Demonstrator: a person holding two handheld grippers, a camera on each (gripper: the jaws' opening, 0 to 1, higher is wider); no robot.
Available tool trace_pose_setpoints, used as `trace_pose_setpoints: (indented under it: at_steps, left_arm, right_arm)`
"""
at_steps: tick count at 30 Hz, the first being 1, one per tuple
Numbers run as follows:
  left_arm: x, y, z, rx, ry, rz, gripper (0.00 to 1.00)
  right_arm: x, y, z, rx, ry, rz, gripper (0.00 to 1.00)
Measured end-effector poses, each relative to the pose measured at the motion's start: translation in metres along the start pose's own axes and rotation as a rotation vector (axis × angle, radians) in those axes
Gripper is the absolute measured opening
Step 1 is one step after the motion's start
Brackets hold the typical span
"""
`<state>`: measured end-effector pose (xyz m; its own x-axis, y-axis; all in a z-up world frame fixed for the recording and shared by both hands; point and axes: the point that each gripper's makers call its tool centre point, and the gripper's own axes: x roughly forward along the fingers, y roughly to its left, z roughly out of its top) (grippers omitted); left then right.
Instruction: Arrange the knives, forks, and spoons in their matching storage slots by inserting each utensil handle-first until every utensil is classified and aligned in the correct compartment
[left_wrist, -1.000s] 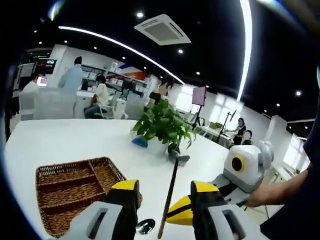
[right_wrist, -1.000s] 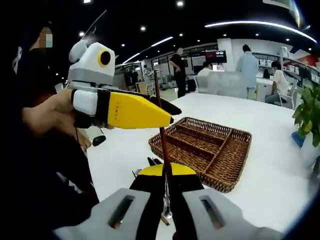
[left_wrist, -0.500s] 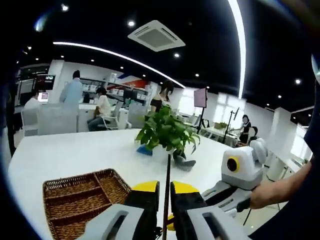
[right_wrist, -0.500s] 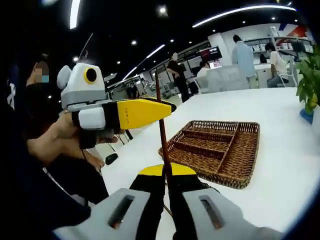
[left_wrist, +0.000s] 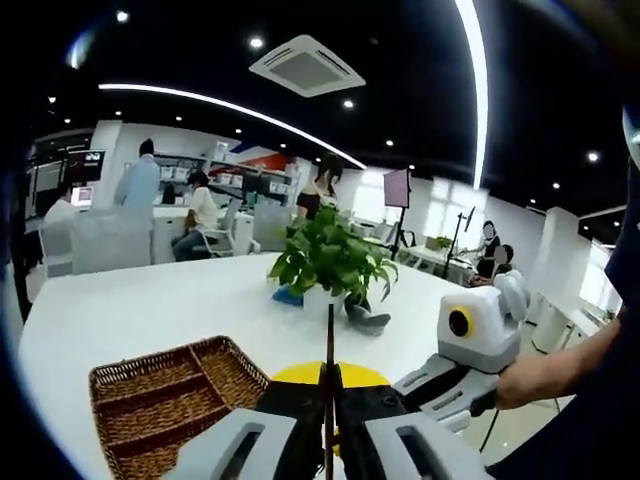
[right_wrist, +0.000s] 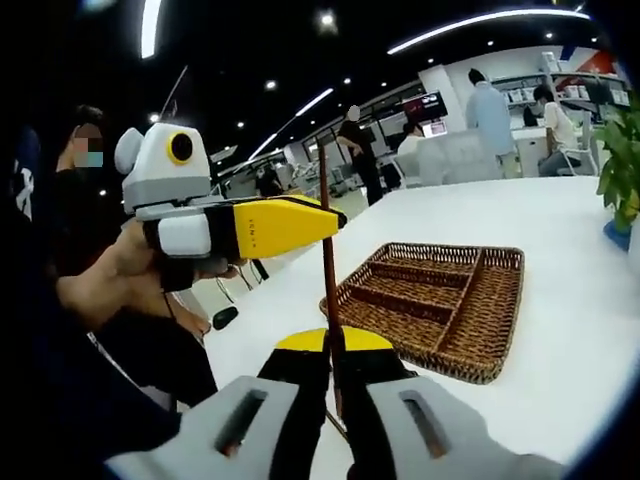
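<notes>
– Where is the utensil?

– A thin dark-brown utensil handle (right_wrist: 327, 255) stands upright, pinched at its lower part by the right gripper (right_wrist: 333, 350), jaws pressed together on it. The left gripper (left_wrist: 328, 383) is likewise clamped on the same stick (left_wrist: 329, 370); in the right gripper view its yellow jaws meet the handle higher up.

– And the tray?

– The brown woven wicker tray with divided slots (right_wrist: 440, 300) lies on the white table (right_wrist: 560, 330), beyond and right of the right gripper; it sits left of the left gripper (left_wrist: 160, 390). A green potted plant (left_wrist: 330, 262) stands further ahead.

Potted plant (left_wrist: 330, 262) on white table (left_wrist: 150, 300); blue object (left_wrist: 285, 297) beside, perhaps cloth.
</notes>
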<state>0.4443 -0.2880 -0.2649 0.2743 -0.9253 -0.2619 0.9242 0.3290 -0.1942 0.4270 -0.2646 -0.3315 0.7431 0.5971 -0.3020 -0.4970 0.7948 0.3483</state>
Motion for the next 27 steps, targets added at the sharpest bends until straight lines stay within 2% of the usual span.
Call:
trace_pose_setpoints:
  at_steps: [4, 6, 7, 9, 13, 18, 23, 27]
  left_arm:
    - [0.001, 0.0, -0.001, 0.008, 0.005, -0.006, 0.01]
    - [0.0, 0.002, 0.0, 0.008, 0.003, -0.005, 0.01]
    - [-0.001, 0.003, 0.001, 0.014, 0.001, -0.001, 0.01]
    - [-0.002, 0.007, 0.001, 0.021, 0.003, 0.006, 0.01]
    - [-0.005, 0.016, -0.003, 0.052, 0.024, 0.028, 0.01]
    - [-0.009, 0.025, -0.011, 0.07, 0.044, 0.036, 0.01]
    - [-0.011, 0.03, -0.022, 0.079, 0.066, 0.034, 0.01]
    - [-0.012, 0.029, -0.024, 0.071, 0.065, 0.019, 0.01]
  right_arm:
    - [0.0, 0.0, 0.0, -0.056, 0.005, -0.006, 0.02]
    - [0.001, -0.003, -0.002, -0.085, 0.035, -0.028, 0.06]
    - [0.001, -0.005, -0.002, -0.133, 0.051, -0.047, 0.09]
    - [0.001, -0.003, -0.004, -0.16, 0.08, -0.036, 0.09]
    - [-0.004, -0.007, 0.001, -0.216, 0.095, -0.074, 0.09]
    - [-0.009, -0.01, 0.023, -0.242, 0.069, -0.091, 0.08]
    - [-0.003, -0.005, 0.061, -0.22, -0.025, -0.071, 0.07]
    - [0.006, -0.004, 0.07, -0.205, -0.038, -0.056, 0.06]
